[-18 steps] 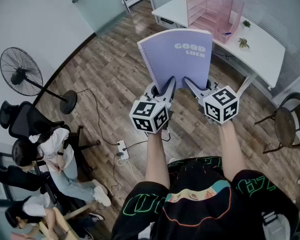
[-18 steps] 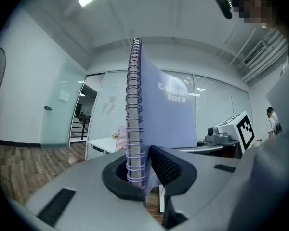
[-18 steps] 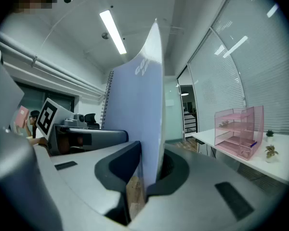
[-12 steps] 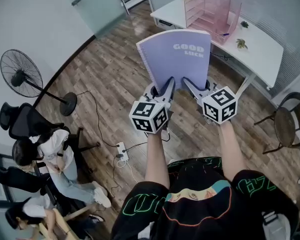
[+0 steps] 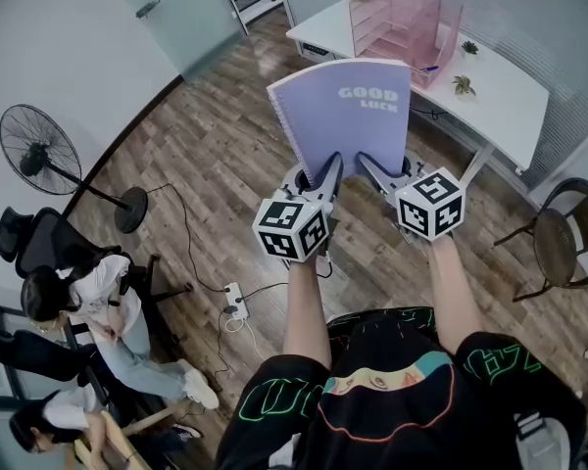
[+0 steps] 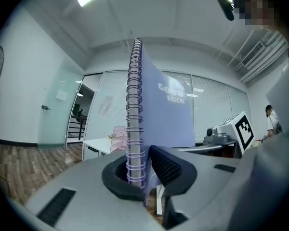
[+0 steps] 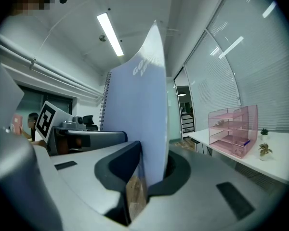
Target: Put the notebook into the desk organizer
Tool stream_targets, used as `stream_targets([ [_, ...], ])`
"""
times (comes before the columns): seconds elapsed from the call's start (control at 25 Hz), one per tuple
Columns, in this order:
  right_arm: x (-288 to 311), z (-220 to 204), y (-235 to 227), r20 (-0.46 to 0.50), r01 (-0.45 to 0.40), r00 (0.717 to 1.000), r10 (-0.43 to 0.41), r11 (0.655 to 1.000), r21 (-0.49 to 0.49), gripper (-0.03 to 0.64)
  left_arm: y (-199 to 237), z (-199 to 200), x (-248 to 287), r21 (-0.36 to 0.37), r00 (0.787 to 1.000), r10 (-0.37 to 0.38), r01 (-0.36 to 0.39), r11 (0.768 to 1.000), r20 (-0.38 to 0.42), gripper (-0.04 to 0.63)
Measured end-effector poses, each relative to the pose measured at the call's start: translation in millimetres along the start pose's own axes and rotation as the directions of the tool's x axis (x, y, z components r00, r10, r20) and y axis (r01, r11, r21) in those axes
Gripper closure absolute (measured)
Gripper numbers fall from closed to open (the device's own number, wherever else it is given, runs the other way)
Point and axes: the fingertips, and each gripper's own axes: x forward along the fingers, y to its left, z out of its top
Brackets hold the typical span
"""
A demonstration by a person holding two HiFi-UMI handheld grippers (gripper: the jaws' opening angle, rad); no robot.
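A standing fan (image 5: pixel 39 155) stands at nine o'clock on the wooden floor (image 5: pixel 216 145). A power strip (image 5: pixel 234 302) lies near centre. Seated people (image 5: pixel 103 302) fill eight o'clock. A white desk (image 5: pixel 514 101) bearing a small plant (image 5: pixel 462 85) sits at one o'clock, and a dark chair (image 5: pixel 561 248) at three.

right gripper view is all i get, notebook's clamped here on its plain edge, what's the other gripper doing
Observer: The left gripper is shut on the notebook at its spiral binding; the coils sit between its jaws.
Operator: are we over the desk yet
Observer: No. The head view shows both grippers over wood floor; the white desk with the pink desk organizer lies ahead of them.
Operator: anything on the floor near us
Observer: A power strip with its cable lies on the floor to the left, and a standing fan is farther left.
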Motion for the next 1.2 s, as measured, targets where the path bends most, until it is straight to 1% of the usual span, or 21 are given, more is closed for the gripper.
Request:
stream_targets([
  [0.2,-5,0,-9,0.009,-0.019,1.0,0.019,1.0,0.019,0.565,-7,0,7,0.014,1.0,0.009,-0.009,1.0,-0.008,0.546],
  [0.4,-4,-2,-3,0.012,-0.041,0.999,0.041,0.999,0.019,0.565,-6,-2,1,0.019,0.999,0.033,-0.033,0.999,-0.015,0.546],
  [0.76,5,-1,-7,0.023,-0.071,0.997,0.07,0.997,0.022,0.565,1,0,5,0.052,0.998,0.06,-0.059,0.997,-0.023,0.541],
  [0.96,21,-2,-20,0.008,-0.056,0.998,0.056,0.998,0.02,0.565,17,-1,20,0.039,0.999,0.044,-0.042,0.998,-0.027,0.538],
  [1.08,36,4,-39,-0.001,-0.035,0.999,0.035,0.999,0.013,0.565,31,4,42,0.031,1.0,0.022,-0.021,0.999,-0.022,0.538],
  [1.2,50,0,-59,-0.009,-0.018,1.0,0.019,1.0,0.02,0.565,43,-1,63,0.027,1.0,0.002,-0.002,1.0,-0.025,0.538],
])
